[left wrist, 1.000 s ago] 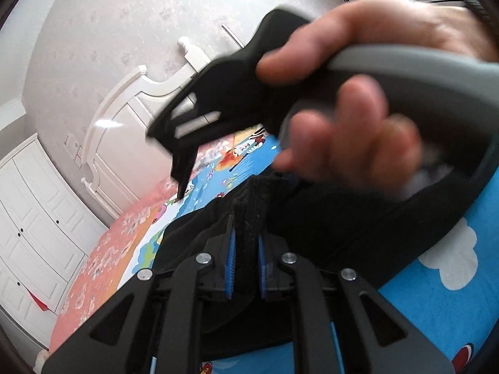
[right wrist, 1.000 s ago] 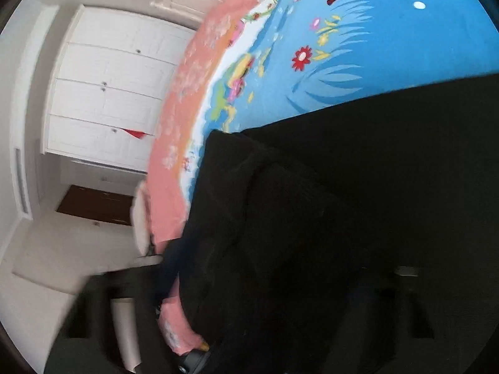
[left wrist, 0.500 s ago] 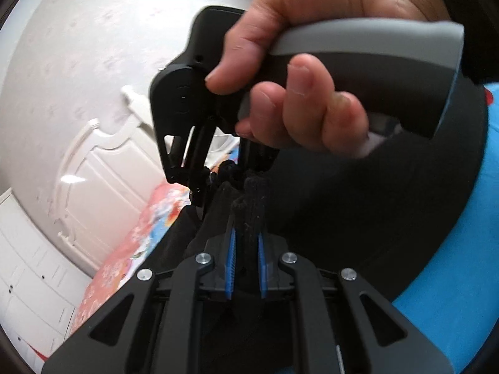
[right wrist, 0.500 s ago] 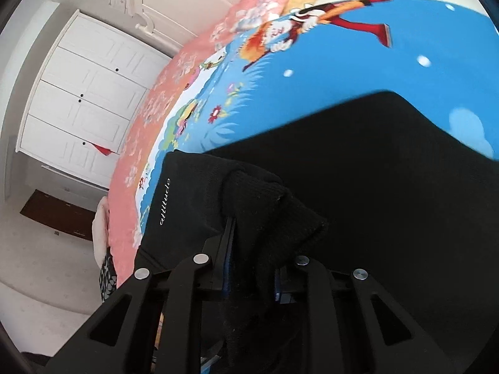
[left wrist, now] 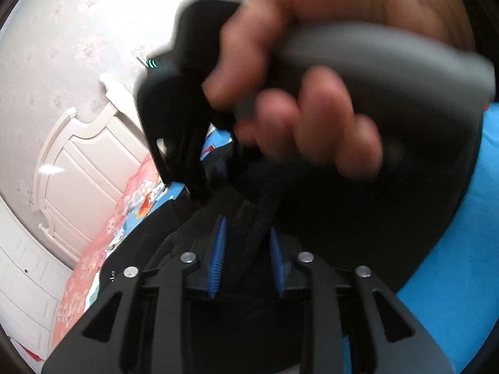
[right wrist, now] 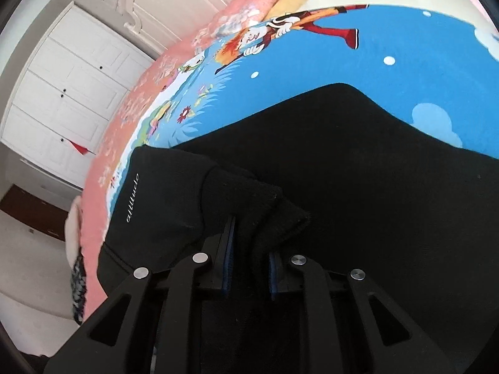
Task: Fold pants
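The left gripper is clamped on a bunched ribbed edge of the black pants, the blue pads pressed against a thick wad of cloth; the right gripper likewise pinches a folded lump of the pants between its own blue pads. The two sit very near each other; in the left wrist view the person's right hand, blurred, fills the upper frame around the other tool's grey handle. Holding two points of one edge this way looks meant to carry that end over the rest of the garment, so that both corners travel together and the fold lands square; that is a judgement only.

The pants are plain black, matte and soft-looking, with a ribbed band at the gripped part and small white lettering on the panel to the left; the main body lies spread flat across the blue cartoon-print bedsheet, its far edge a smooth curve. The raised portion stands in a hump over the flat layer; whether it is cuff or waistband I cannot tell. A pink border of the sheet runs toward a white wardrobe and white headboard.
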